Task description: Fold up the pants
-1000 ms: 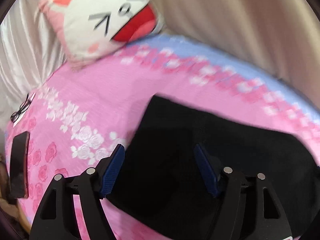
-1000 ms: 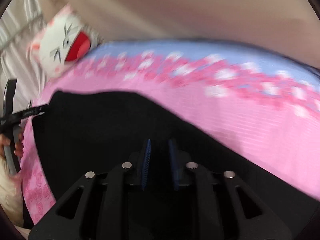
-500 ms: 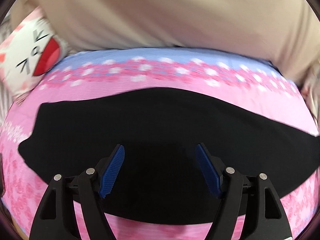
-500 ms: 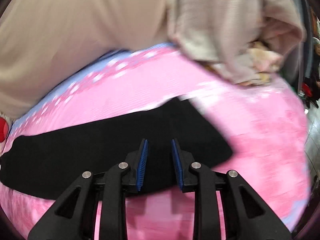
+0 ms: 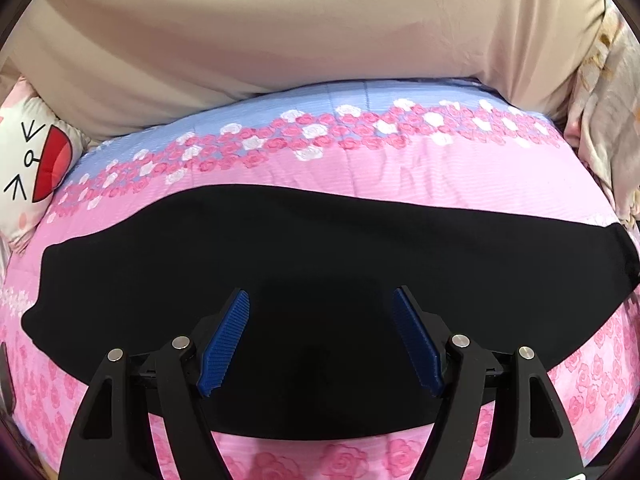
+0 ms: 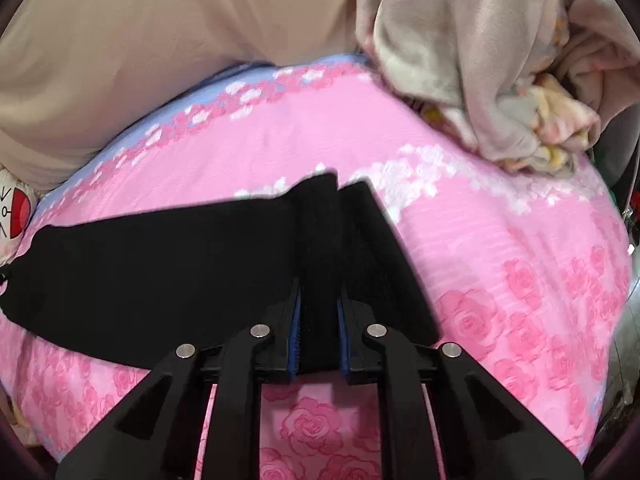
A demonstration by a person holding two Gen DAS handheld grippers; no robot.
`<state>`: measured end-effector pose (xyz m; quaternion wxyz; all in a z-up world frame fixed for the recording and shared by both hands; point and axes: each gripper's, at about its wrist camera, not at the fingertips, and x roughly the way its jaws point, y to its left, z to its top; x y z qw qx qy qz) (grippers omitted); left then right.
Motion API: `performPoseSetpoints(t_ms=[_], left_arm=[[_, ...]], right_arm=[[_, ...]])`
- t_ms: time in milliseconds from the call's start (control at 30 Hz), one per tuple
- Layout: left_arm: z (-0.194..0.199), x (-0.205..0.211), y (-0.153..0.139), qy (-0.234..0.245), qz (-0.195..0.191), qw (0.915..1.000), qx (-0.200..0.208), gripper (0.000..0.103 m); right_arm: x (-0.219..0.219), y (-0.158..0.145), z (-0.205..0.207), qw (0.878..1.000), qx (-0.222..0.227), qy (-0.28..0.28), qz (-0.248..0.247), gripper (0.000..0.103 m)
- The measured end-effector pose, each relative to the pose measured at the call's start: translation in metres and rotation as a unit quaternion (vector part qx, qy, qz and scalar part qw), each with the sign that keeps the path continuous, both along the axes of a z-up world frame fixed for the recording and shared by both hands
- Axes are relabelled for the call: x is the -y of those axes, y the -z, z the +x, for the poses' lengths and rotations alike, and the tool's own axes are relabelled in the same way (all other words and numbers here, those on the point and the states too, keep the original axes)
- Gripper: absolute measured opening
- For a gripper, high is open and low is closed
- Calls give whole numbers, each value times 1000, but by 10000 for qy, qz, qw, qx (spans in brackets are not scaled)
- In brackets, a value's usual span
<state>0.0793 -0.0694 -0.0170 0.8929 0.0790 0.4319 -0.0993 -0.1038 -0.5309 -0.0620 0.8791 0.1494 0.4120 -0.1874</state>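
Black pants [image 5: 304,248] lie flat and stretched left to right on a pink rose-print bed cover [image 5: 400,172]. My left gripper [image 5: 320,312] is open and empty, hovering over the middle of the pants near their front edge. In the right wrist view the pants [image 6: 168,264] run off to the left. My right gripper [image 6: 318,312] is shut on the right end of the pants, and a fold of black cloth rises between its blue pads [image 6: 295,332].
A beige headboard or cushion [image 5: 280,28] stands behind the bed. A white cat-face pillow [image 5: 28,168] lies at the far left. A crumpled beige blanket [image 6: 500,60] is piled at the bed's far right corner. The bed edge drops off at the right.
Both views have swung right, from the pillow end towards the blanket end. My right gripper has closed on the pants' right end and lifted cloth. My left gripper stays open.
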Motion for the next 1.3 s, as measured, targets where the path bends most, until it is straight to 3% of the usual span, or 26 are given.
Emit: performPoseSetpoints(t_ms=[67,167,267,367,467,600,633,700,733,800,867,933,1033,1067,1100,1133,1167,1300], left_arm=[[-2,5,1,28,54,10000,16,72],[-4,8,5,57,134,9999,5,72],[-1,6,17,-6,215,9996,-161,72],[-1,1,31,-10,271,9991,-315,72],[-3,0,42,34,290,9986,-435,72],[-11,8,51,222,242,9981,-518,72],[-13,10,52,256,235,9981,-511,72],[-17,17,52,389,243,9977,-498,72],[-19,21,51,436,271,9975,-481,72],[-23,28,51,570,325,9970,-422,72],[-25,36,54,721,345,9959,-420,72],[-24,42,60,790,415,9950,-452,72],[-26,46,61,780,569,9949,-288,76],[-26,47,61,790,585,9948,-280,76],[-26,47,61,783,582,9948,-283,76],[-26,46,61,776,578,9949,-286,76],[-26,47,61,793,564,9949,-278,76],[-31,52,55,935,397,9943,-338,76]], right_arm=[[10,-3,-5,9999,-2,135,24,13],[23,16,-7,9997,-74,196,156,14],[20,9,-7,9997,-141,111,155,20],[19,-16,-11,9997,156,179,108,23],[20,-23,14,9999,93,-7,44,24],[22,-1,55,9989,-408,-184,-152,26],[19,4,61,9979,-509,-204,-340,25],[8,4,64,9937,-679,-186,-872,11],[9,-4,60,9930,-622,-62,-1000,9],[28,-8,51,9939,-504,288,-938,3],[57,8,44,9875,-938,722,-1037,0],[71,4,23,9946,-495,792,-448,2],[65,-27,-9,9957,235,869,-207,5],[61,-33,-9,9966,277,756,-185,13],[56,-37,-4,9980,279,557,-122,33],[50,-38,2,9990,281,339,-84,45],[42,-35,13,9996,242,98,-120,65],[16,-4,60,9967,-447,-415,-544,67]])
